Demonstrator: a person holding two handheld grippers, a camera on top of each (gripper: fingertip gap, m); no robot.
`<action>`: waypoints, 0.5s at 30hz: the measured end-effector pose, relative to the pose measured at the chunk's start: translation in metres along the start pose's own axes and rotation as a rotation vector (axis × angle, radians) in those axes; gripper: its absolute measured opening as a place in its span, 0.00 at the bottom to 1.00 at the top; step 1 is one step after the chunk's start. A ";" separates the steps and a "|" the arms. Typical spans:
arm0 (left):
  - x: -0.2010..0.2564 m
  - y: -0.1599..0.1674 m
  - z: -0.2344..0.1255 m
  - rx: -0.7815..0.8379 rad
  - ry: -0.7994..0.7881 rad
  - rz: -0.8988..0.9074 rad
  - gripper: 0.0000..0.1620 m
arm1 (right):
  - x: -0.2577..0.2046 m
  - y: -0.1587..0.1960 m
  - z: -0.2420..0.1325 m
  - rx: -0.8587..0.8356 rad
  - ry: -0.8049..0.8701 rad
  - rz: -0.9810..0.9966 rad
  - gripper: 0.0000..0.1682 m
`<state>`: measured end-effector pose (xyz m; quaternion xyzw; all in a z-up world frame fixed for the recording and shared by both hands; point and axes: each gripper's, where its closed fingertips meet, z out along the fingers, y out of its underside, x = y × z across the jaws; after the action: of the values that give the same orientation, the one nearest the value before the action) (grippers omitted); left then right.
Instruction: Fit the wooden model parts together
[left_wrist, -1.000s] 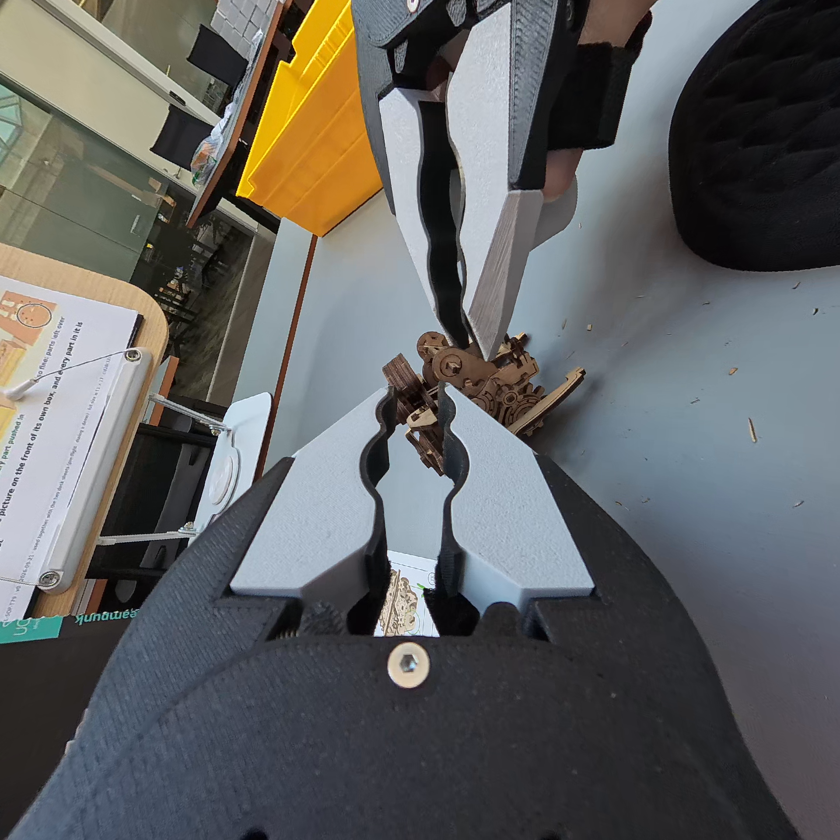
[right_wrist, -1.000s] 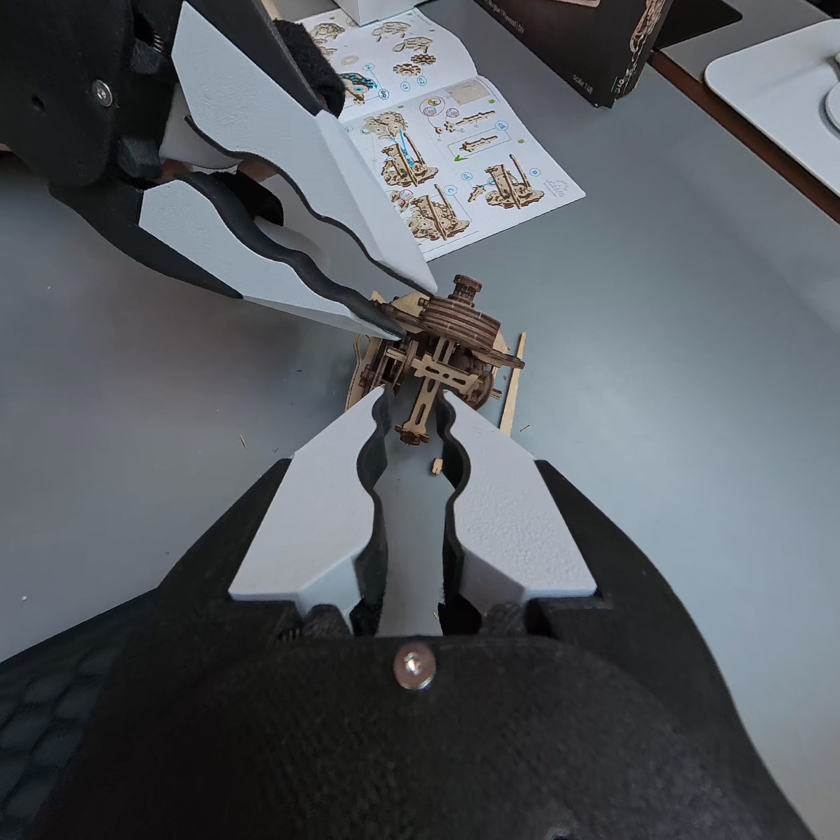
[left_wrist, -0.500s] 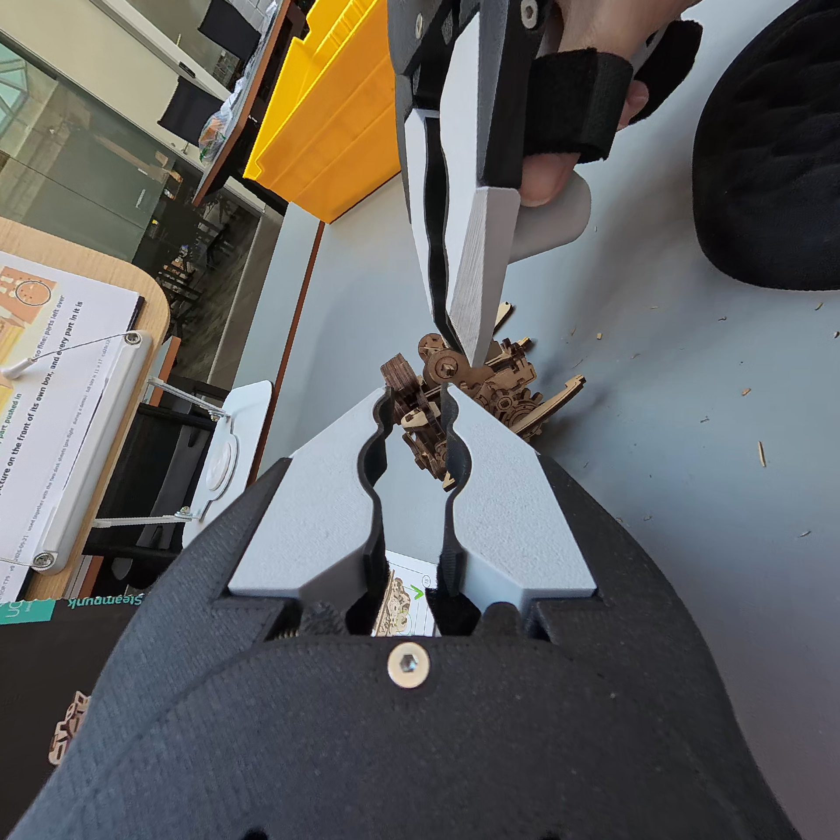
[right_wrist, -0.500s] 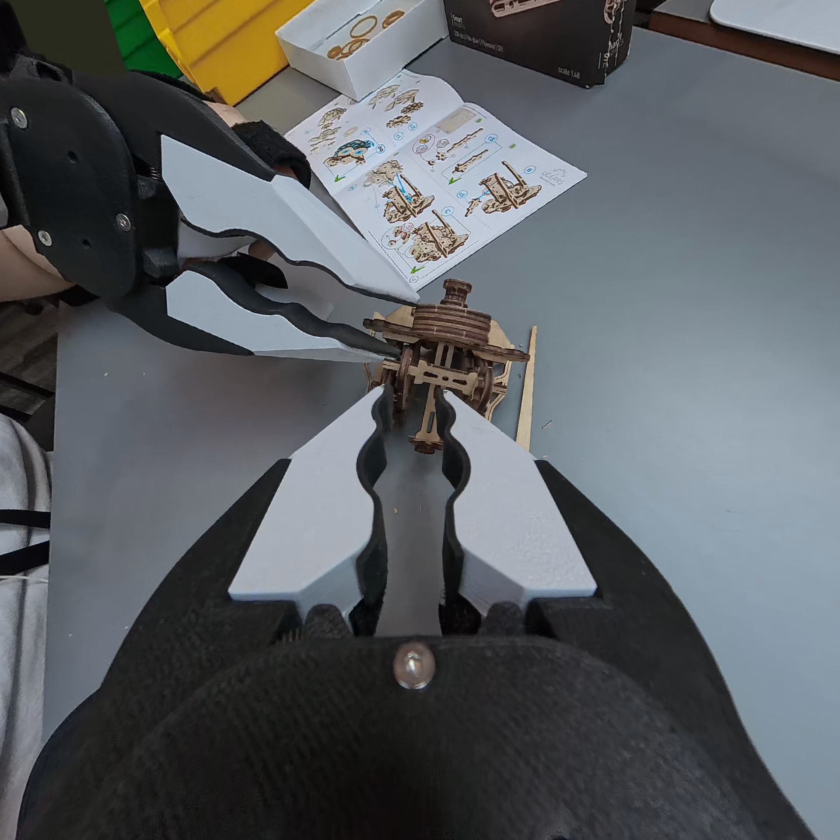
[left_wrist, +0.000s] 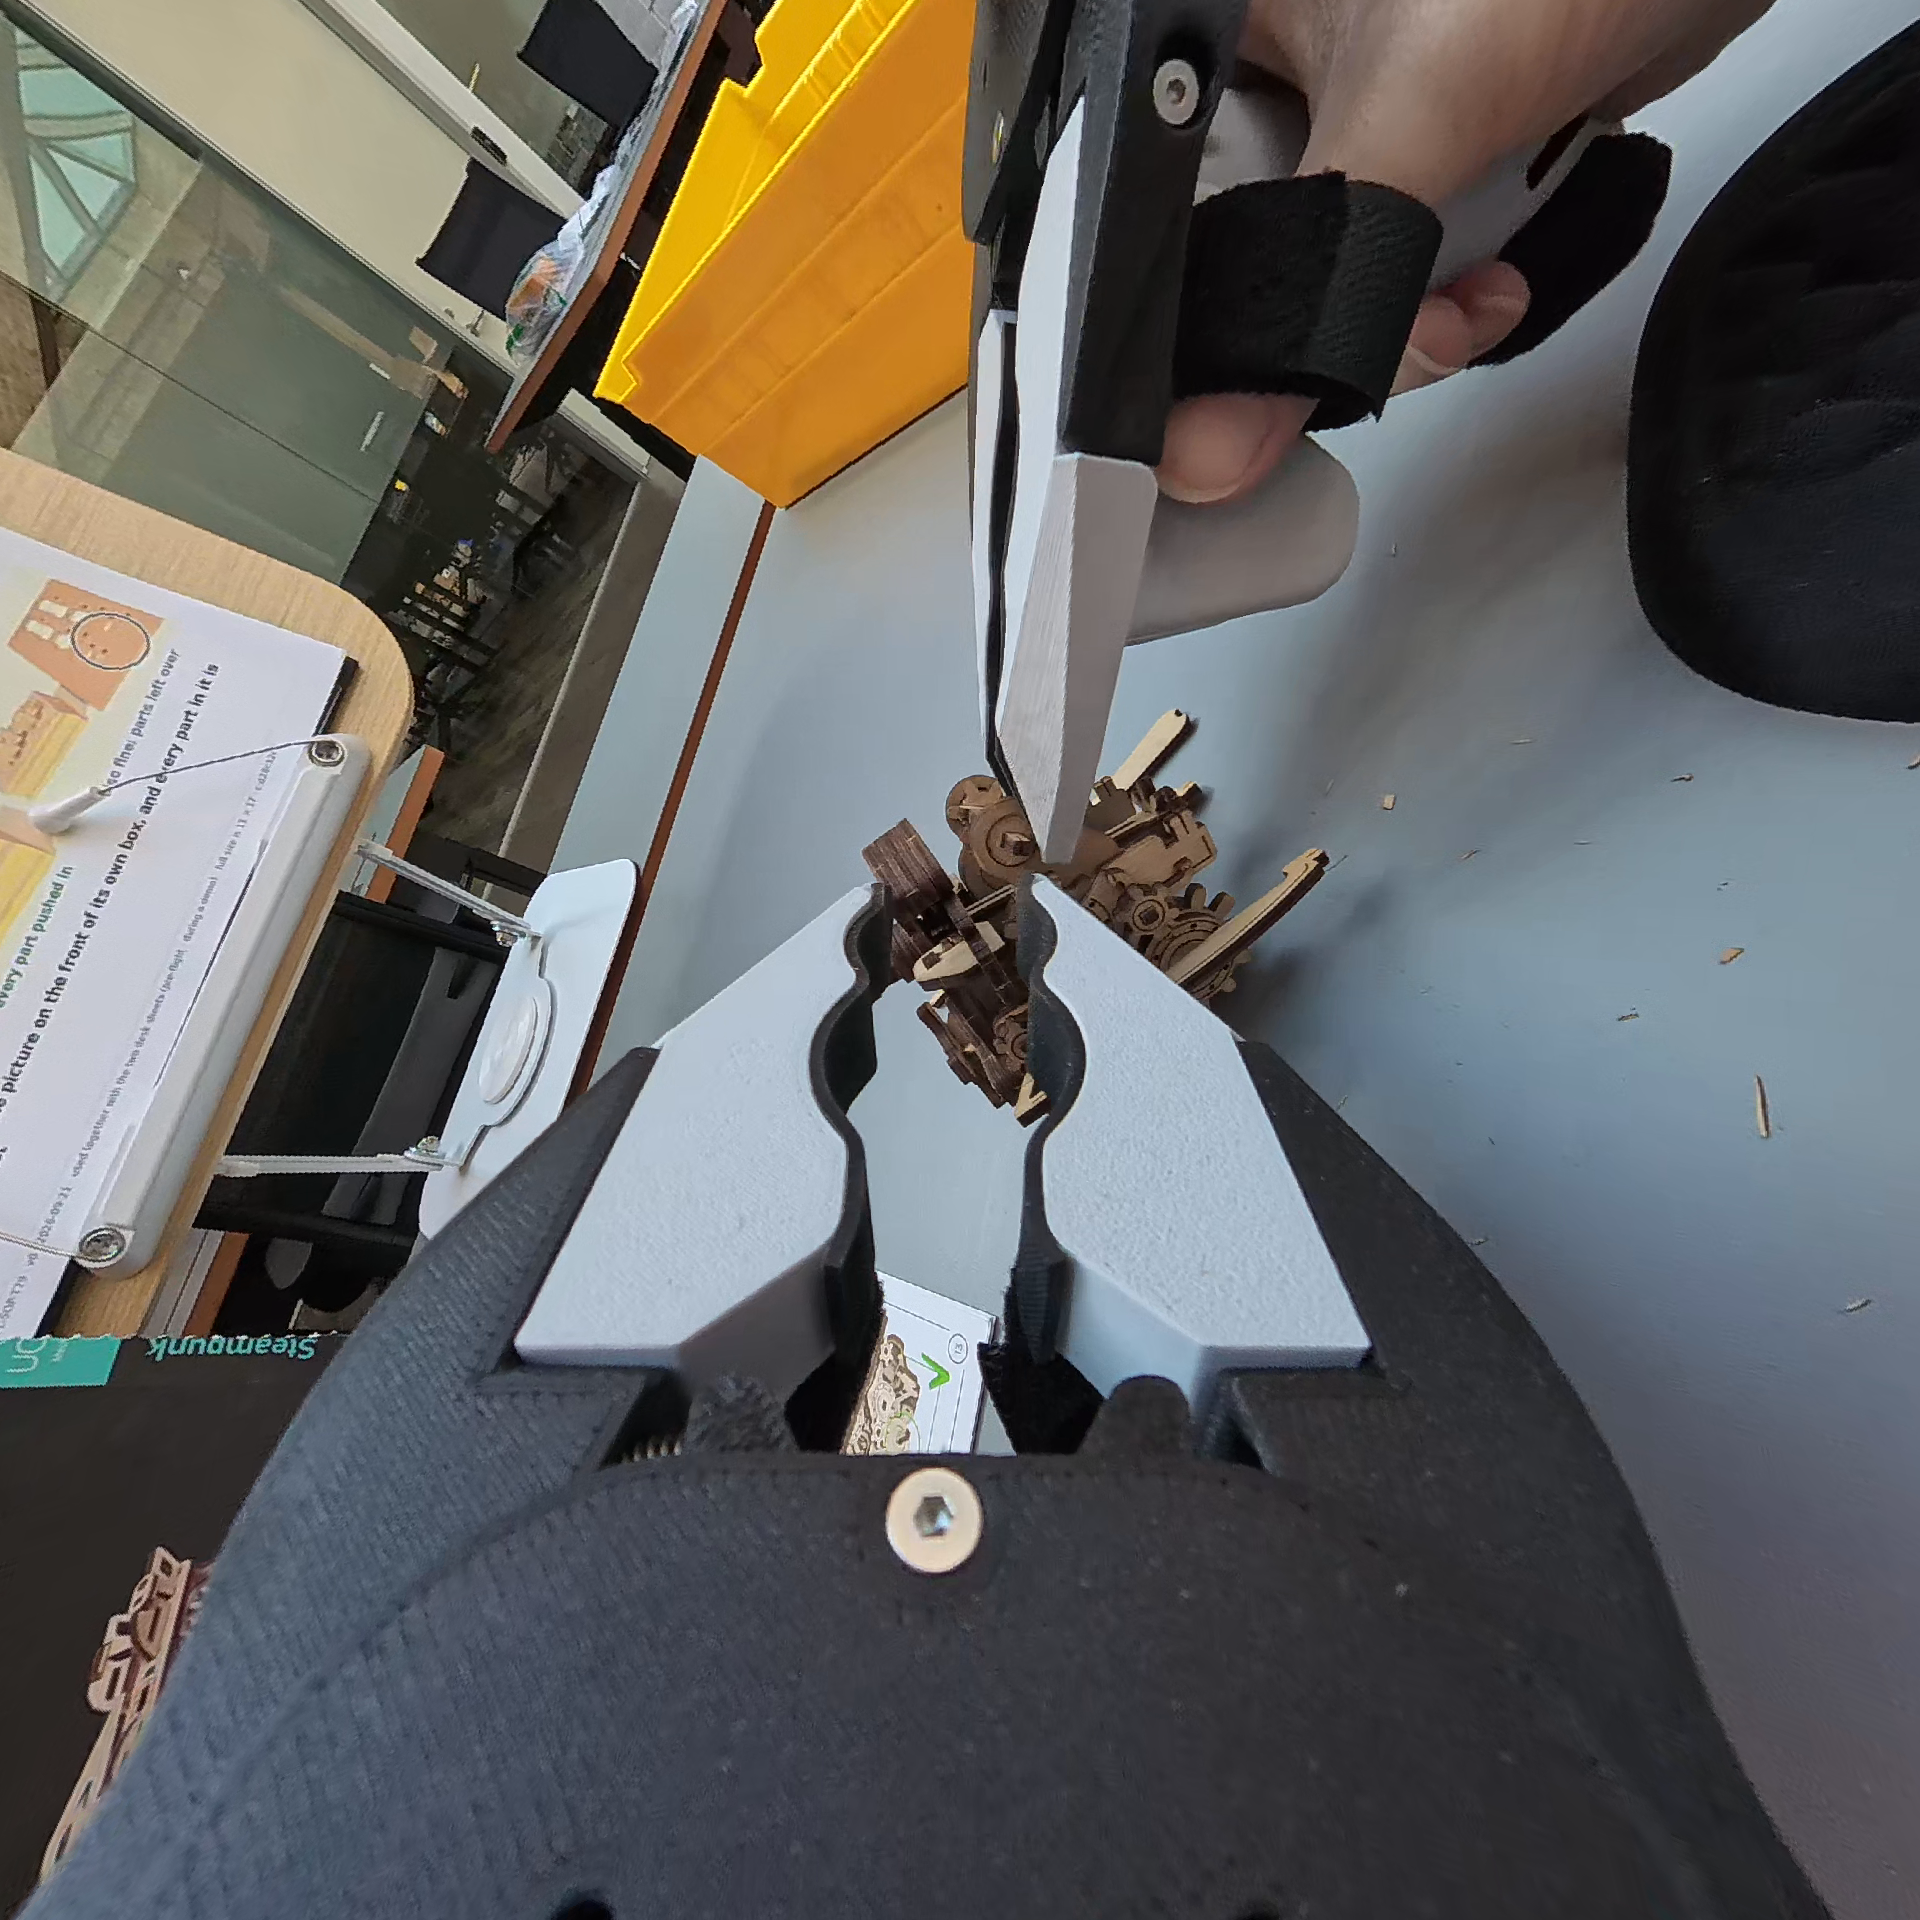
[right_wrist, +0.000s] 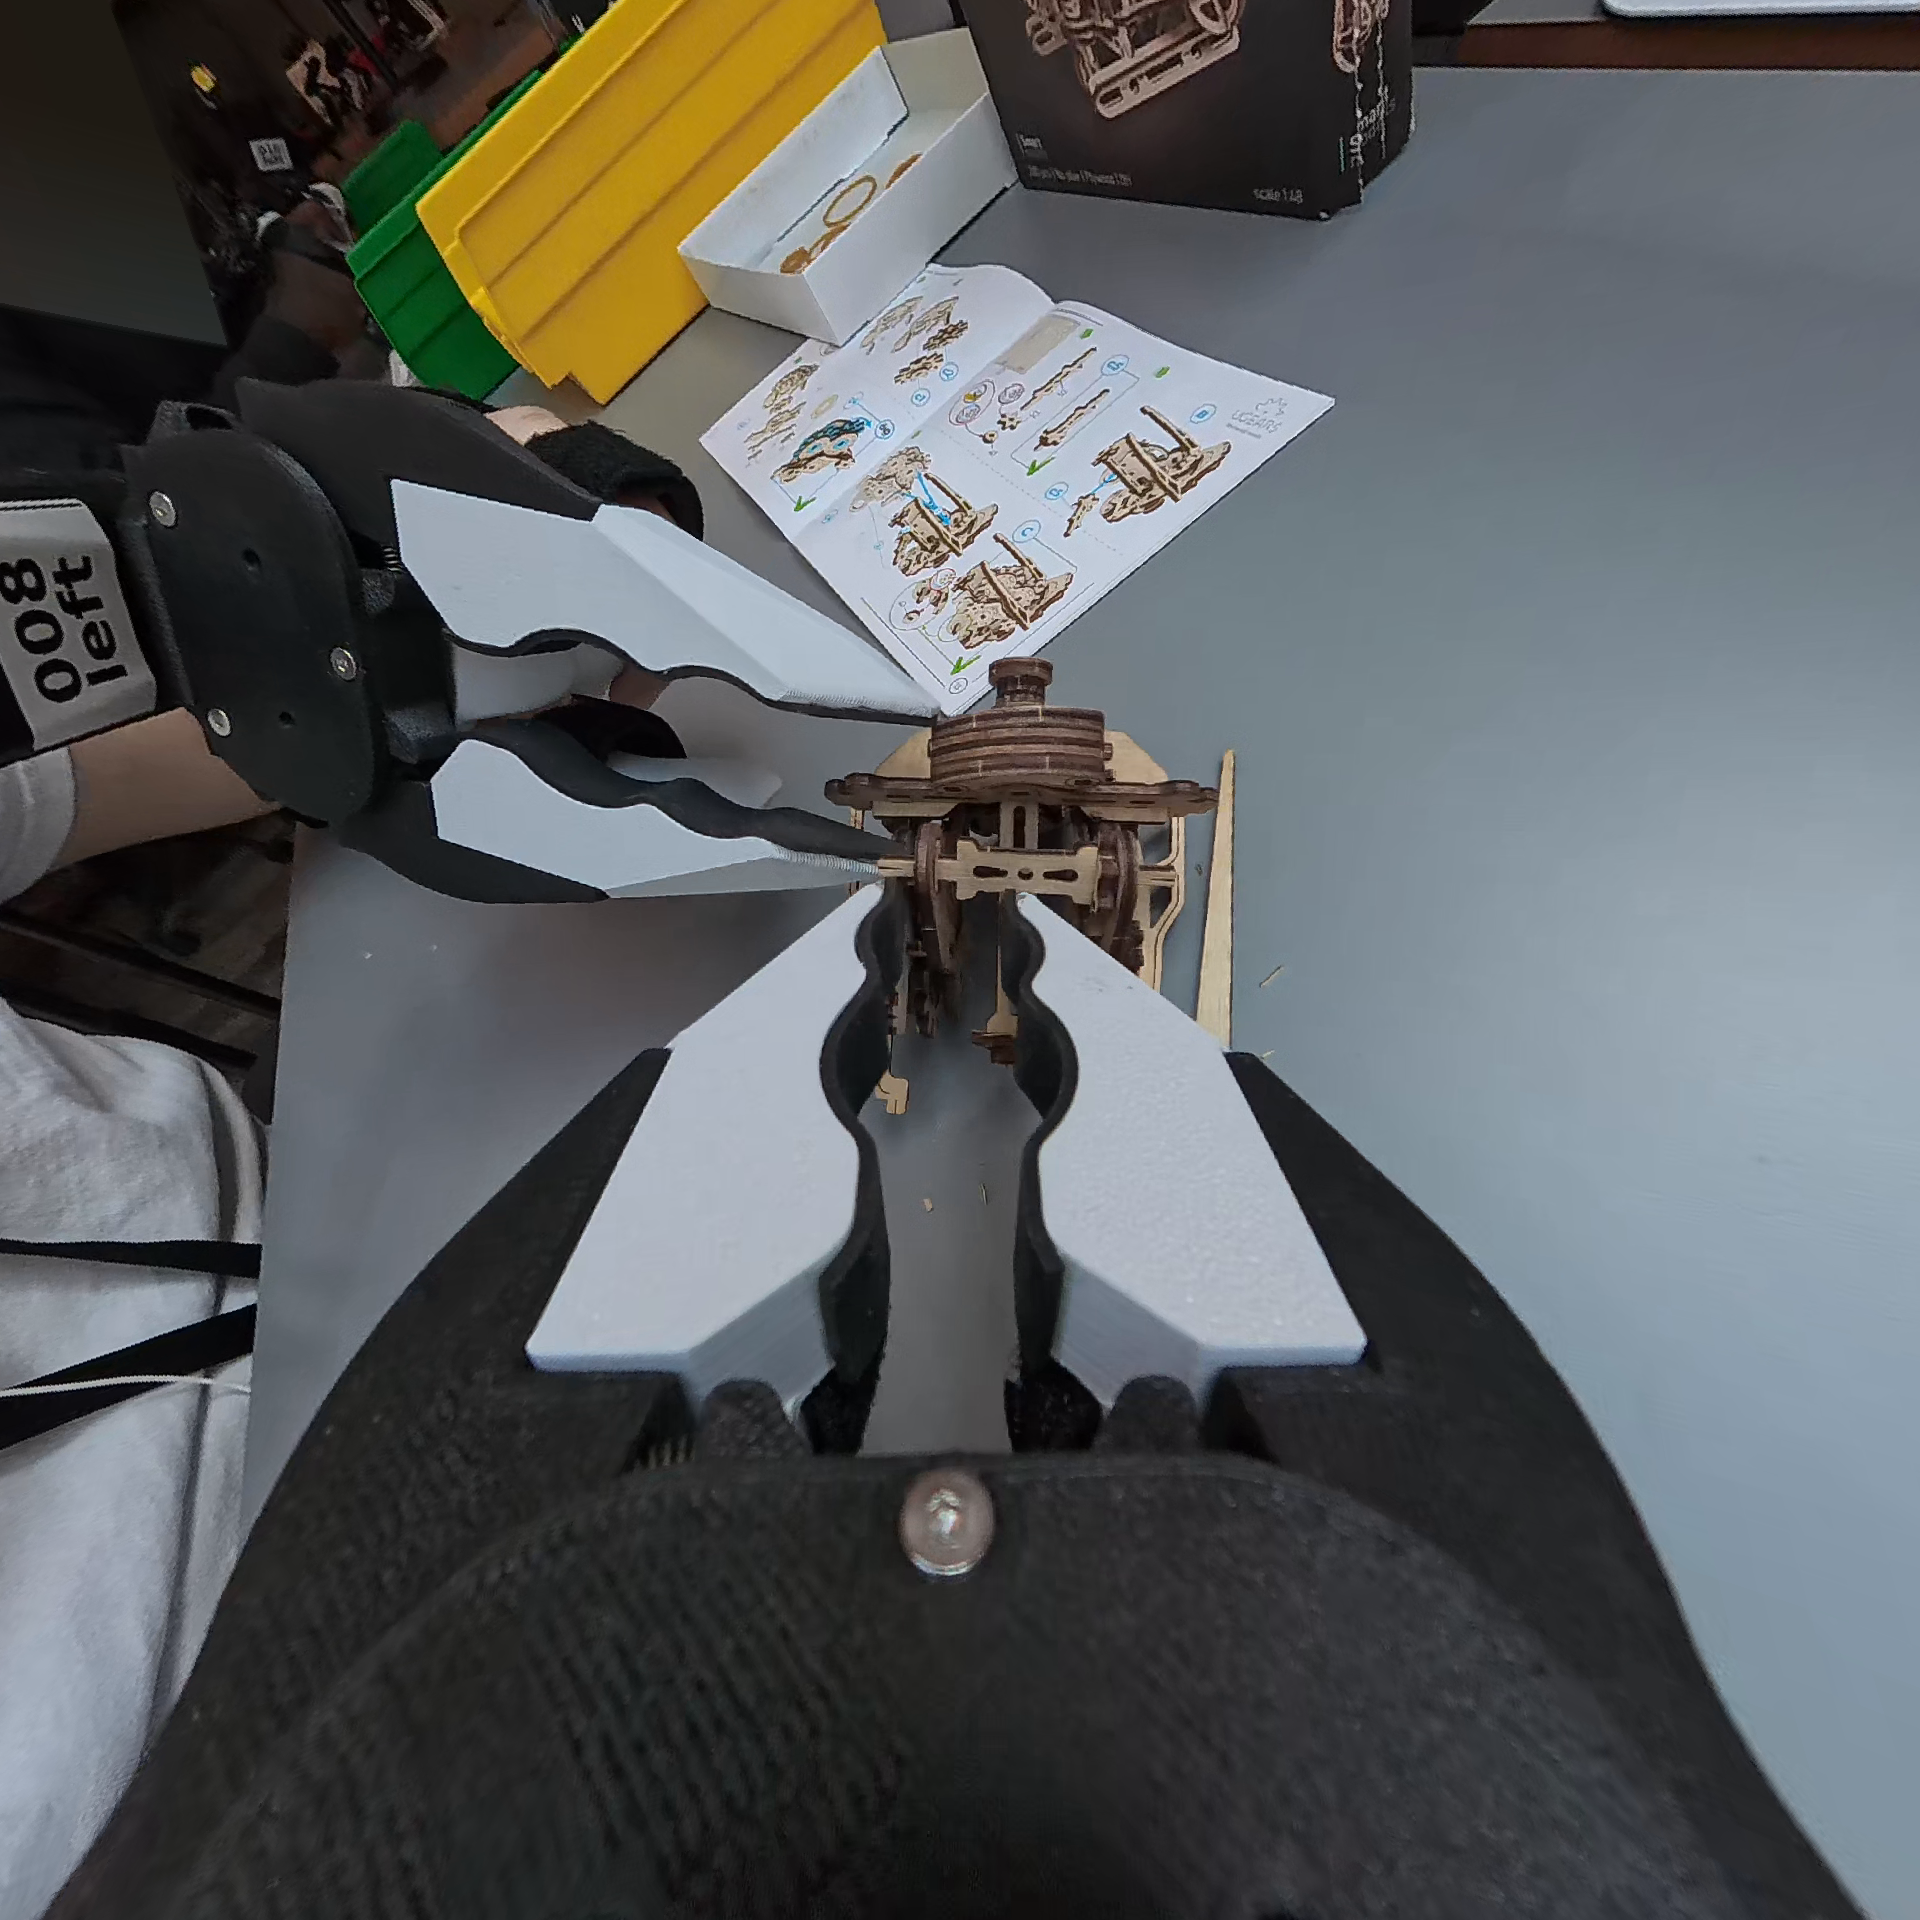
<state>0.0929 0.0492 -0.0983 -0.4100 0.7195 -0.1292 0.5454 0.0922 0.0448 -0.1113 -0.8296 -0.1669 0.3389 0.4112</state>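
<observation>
Both grippers had closed in on the wooden model (right_wrist: 1023, 831) over the last second: we noted the right gripper (right_wrist: 951, 906) had moved from short of the model to straddling its near lower frame, and the left gripper (right_wrist: 904, 790) had spread its fingers wider, the upper one now level with the stacked disc cap, the lower tip touching the end of the pale crossbar. Neither set of fingers was clenched; both stood parted around the model, and from these views we could not tell whether either actually gripped it. We judged this as bracing the model for pressing a part home, not yet a completed fit. The model rested on the grey table (right_wrist: 1558, 935), with the instruction sheet (right_wrist: 1018, 468) just behind it and a thin pale wooden strip (right_wrist: 1216, 904) just to its right. Material notes: laser-cut plywood, dark-edged, layered round cap, toothed gears low down; small splinters (left_wrist: 1756, 1101) near the model in the left wrist view. Finger pads were black, wavy-profiled.
</observation>
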 end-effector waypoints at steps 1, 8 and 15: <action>0.000 0.000 0.000 0.000 -0.002 -0.001 0.13 | 0.000 0.000 0.000 0.004 -0.003 0.009 0.10; 0.001 0.000 0.002 -0.003 -0.014 0.009 0.15 | 0.003 -0.002 0.000 0.026 0.015 -0.013 0.04; 0.001 0.001 0.000 -0.004 -0.017 0.014 0.14 | 0.003 -0.003 -0.001 0.029 0.043 -0.094 0.01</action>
<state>0.0930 0.0492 -0.0994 -0.4071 0.7179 -0.1206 0.5517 0.0950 0.0482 -0.1098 -0.8219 -0.1919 0.3038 0.4420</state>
